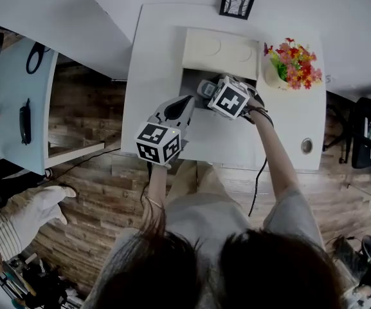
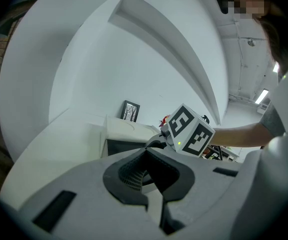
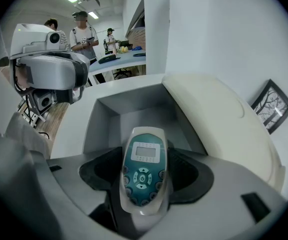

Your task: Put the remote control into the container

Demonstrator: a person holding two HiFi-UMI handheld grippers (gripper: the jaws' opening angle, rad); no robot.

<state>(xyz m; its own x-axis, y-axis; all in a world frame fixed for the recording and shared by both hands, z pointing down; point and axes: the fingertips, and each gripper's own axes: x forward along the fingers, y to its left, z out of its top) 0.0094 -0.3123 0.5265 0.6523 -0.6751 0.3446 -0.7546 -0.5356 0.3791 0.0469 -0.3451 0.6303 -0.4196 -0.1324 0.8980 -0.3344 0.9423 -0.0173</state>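
A silver remote control with a teal face and a small screen sits between my right gripper's jaws, which are shut on it. Its tip points into the grey hollow of the open container, whose cream lid is swung back to the right. In the head view the right gripper is at the container's front edge on the white table. My left gripper hovers just left of it with jaws shut and nothing held. In the left gripper view, that gripper faces the container.
A framed picture stands behind the container, and a vase of red and yellow flowers stands to its right. A round grommet is near the table's right front. A pale blue table lies at left. People stand far off.
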